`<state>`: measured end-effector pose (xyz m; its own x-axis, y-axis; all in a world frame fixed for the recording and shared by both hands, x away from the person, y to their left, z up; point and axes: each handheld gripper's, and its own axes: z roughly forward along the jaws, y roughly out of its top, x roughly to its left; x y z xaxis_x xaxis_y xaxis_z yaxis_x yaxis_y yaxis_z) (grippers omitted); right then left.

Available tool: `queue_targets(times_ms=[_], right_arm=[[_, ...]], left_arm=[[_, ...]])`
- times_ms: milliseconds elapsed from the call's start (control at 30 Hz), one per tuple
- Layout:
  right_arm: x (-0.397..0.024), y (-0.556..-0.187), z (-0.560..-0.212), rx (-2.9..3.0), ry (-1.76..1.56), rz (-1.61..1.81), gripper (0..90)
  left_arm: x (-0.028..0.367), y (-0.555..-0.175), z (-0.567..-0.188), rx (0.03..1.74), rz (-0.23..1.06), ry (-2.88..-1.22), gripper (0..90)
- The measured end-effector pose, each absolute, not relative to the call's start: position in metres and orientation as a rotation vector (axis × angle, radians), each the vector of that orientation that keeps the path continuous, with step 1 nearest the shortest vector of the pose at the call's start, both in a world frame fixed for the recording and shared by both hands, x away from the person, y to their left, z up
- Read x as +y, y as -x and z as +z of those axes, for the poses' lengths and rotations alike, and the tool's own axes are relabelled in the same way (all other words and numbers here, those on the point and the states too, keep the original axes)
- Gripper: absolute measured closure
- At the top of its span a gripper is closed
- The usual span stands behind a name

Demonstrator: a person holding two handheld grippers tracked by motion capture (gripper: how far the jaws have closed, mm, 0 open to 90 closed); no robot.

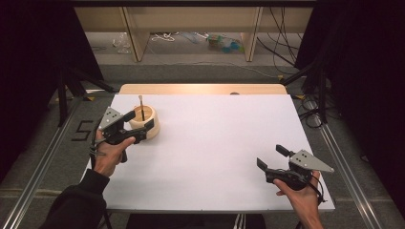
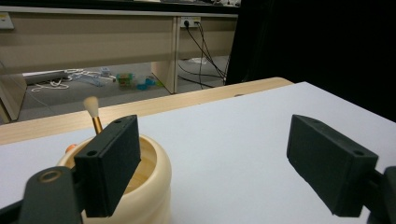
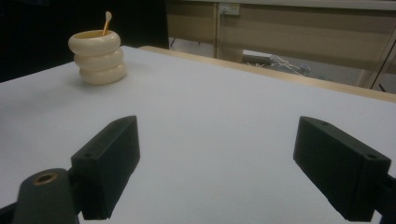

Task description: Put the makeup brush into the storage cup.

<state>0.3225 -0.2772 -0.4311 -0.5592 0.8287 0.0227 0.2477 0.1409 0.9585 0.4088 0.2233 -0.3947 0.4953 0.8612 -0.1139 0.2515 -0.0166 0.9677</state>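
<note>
your left gripper [image 1: 136,128], jaws wide and empty, sits just beside the cream pot [image 1: 144,120] with the upright brush [image 1: 141,106]; the right gripper [image 1: 271,157], wide too, is well apart.

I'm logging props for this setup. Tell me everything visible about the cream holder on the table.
The cream holder is a squat round cup shaped like three stacked bulging rings, smooth and matte, open-topped. It stands upright on the white table, at its far left part. A brush with a pale tuft stands inside. The left claw is at its near side; contact is unclear.
</note>
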Motion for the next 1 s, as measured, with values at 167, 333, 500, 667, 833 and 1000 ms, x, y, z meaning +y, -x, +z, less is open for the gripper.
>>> queue_targets(times_ms=[167,333,500,667,833,1000], right_arm=[[-0.277,-0.322,-0.431,1.899,-1.027,1.439,15.5],[-0.277,-0.322,-0.43,1.908,-1.034,1.42,15.5],[-0.277,-0.322,-0.431,1.898,-1.025,1.45,15.5],[-0.276,-0.323,-0.431,1.889,-1.022,1.457,15.5],[-0.275,-0.323,-0.431,1.887,-1.021,1.46,15.5],[-0.276,-0.322,-0.43,1.901,-1.015,1.447,15.5]], left_arm=[[0.227,-0.402,-0.397,0.986,0.643,-1.553,16.3],[0.23,-0.398,-0.4,0.976,0.647,-1.546,15.8],[0.235,-0.394,-0.404,0.976,0.658,-1.552,15.8],[0.238,-0.387,-0.411,0.963,0.659,-1.563,15.6],[0.236,-0.38,-0.418,0.952,0.657,-1.579,15.6],[0.234,-0.376,-0.423,0.942,0.66,-1.592,15.6]])
